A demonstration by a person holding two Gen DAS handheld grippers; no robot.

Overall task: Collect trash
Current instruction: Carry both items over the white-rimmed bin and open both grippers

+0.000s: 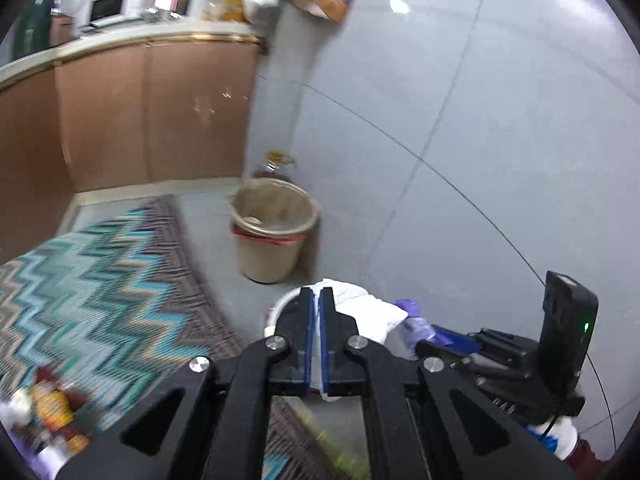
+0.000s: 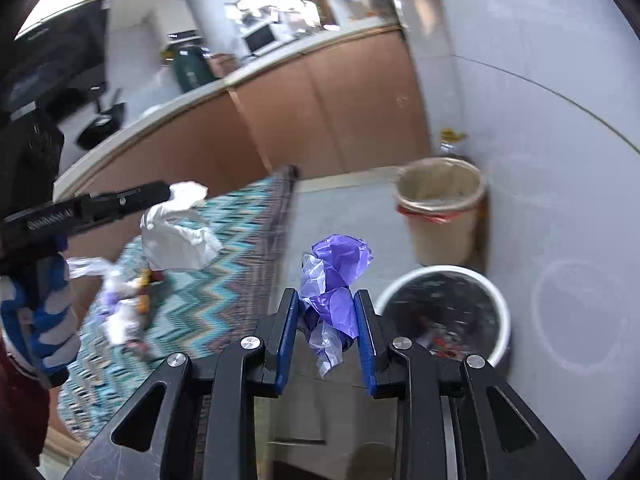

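Observation:
In the left wrist view my left gripper (image 1: 318, 294) is shut on a crumpled white paper (image 1: 360, 312), just above the rim of a white bin (image 1: 276, 308). My right gripper (image 2: 326, 298) is shut on a crumpled purple plastic wrapper (image 2: 338, 276), left of the white bin with a dark liner (image 2: 444, 312). The right wrist view shows the left gripper (image 2: 164, 194) carrying the white paper (image 2: 180, 236) over the rug. The right gripper (image 1: 440, 346) and purple wrapper (image 1: 416, 322) show at lower right of the left wrist view.
A beige bin (image 1: 272, 236) (image 2: 440, 208) stands against the grey wall beyond the white bin, with a bottle behind it. More trash (image 2: 124, 304) (image 1: 48, 408) lies on the zigzag rug (image 2: 224, 276). Brown cabinets (image 1: 152, 120) line the back.

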